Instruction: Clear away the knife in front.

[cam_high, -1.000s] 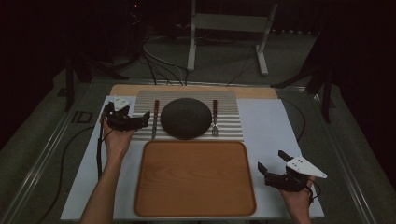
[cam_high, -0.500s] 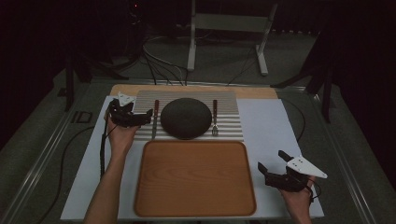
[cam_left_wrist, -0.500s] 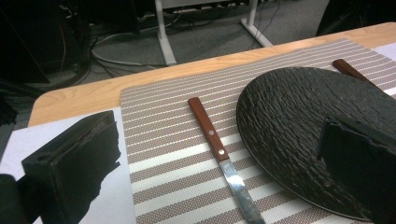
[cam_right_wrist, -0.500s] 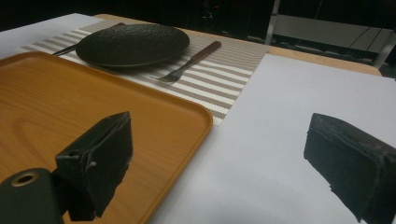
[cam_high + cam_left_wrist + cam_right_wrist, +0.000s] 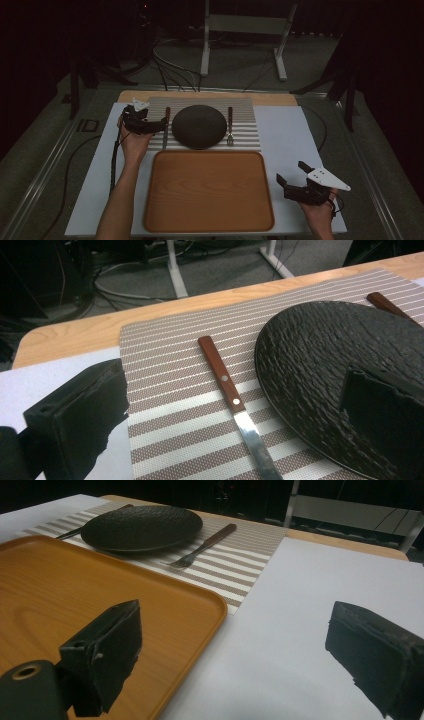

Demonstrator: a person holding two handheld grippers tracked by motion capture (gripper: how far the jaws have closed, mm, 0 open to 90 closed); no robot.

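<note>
Between the jaws of the left tongs (image 5: 159, 125), one knife (image 5: 235, 405) is lying on the striped placemat (image 5: 170, 390); the jaws are standing apart, one on each side of the blade, and are gripping nothing. Just right of these tongs, one black plate (image 5: 199, 126) is resting on the same placemat, and the left gripper view is showing its rough, ridged surface and the two rivets in the knife's wooden handle, details too small to read from the high view. Beyond the plate from the left tongs, one fork (image 5: 230, 127) is lying with its tines pointing toward the person.

Well apart from these items, the right tongs (image 5: 296, 179) are hovering over the white tabletop (image 5: 295, 135), jaws spread and released. Just to their left, one orange-brown tray (image 5: 207, 190) is sitting bare; the right gripper view is showing its raised rim close to the left jaw, and the plate and fork farther off.

The high view alone is showing both forearms and both tongs together.
</note>
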